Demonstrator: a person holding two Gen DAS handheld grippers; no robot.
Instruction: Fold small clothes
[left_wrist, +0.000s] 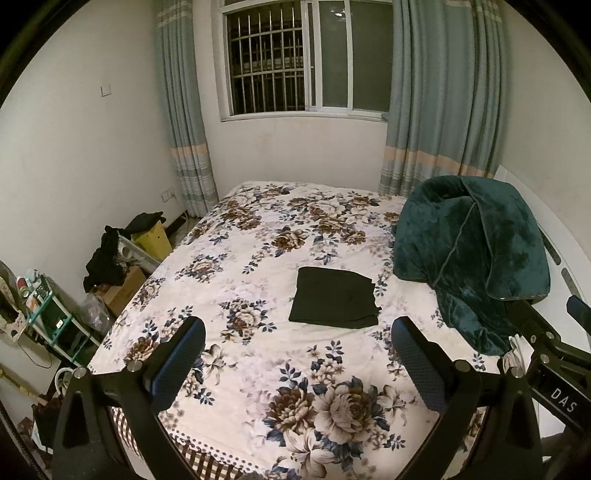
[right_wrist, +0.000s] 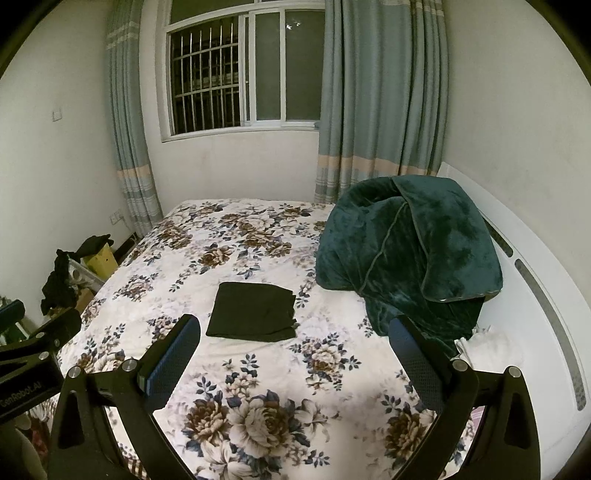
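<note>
Already folded: dark garment (left_wrist: 335, 298) flat mid-frame on floral bed (left_wrist: 258, 369) | left gripper (left_wrist: 299, 354), right gripper (right_wrist: 293, 350) both spread apart, empty, hovering lower frame | green blanket (left_wrist: 472, 258) heaped right, likely aside for folding room

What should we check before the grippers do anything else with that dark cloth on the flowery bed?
1. Left hand-held gripper open and holding nothing: ok.
2. Right hand-held gripper open and holding nothing: ok.
3. Dark cloth lying flat on the floral bedspread as a neat rectangle: ok.
4. Cloth apart from the green blanket: ok.
5. More small clothes waiting on the bed: cannot tell; none show.
6. Fold fully finished underneath: cannot tell.
</note>
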